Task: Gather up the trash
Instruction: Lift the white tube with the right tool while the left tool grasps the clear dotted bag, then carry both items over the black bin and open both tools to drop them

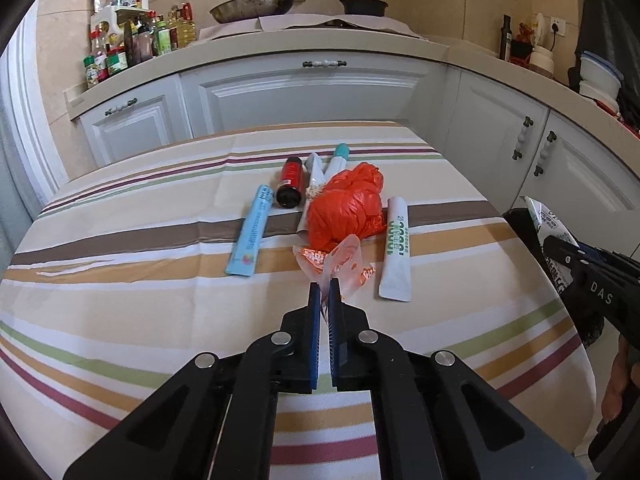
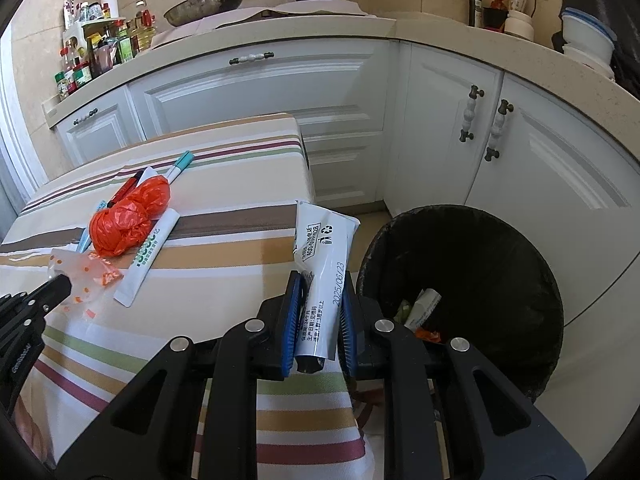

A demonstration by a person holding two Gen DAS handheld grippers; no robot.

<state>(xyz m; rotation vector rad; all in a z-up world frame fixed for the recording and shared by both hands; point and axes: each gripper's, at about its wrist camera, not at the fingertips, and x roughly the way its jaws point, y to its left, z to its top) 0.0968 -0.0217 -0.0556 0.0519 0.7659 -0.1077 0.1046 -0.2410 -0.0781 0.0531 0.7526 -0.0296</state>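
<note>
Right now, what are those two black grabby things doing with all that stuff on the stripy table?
A person is tidying up trash with a pair of tongs in each hand. The left tongs are pinched shut on a thin clear plastic bag with orange print lying on the table. The right tongs grip a white tube, held near the black bin, which already has some scraps inside. An orange bag, more tubes and a small red bottle still wait on the table.

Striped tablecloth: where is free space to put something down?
Free: the striped tablecloth left of the blue sachet and along the near edge. Crowded: the middle, around the orange bag and the white tube.
</note>
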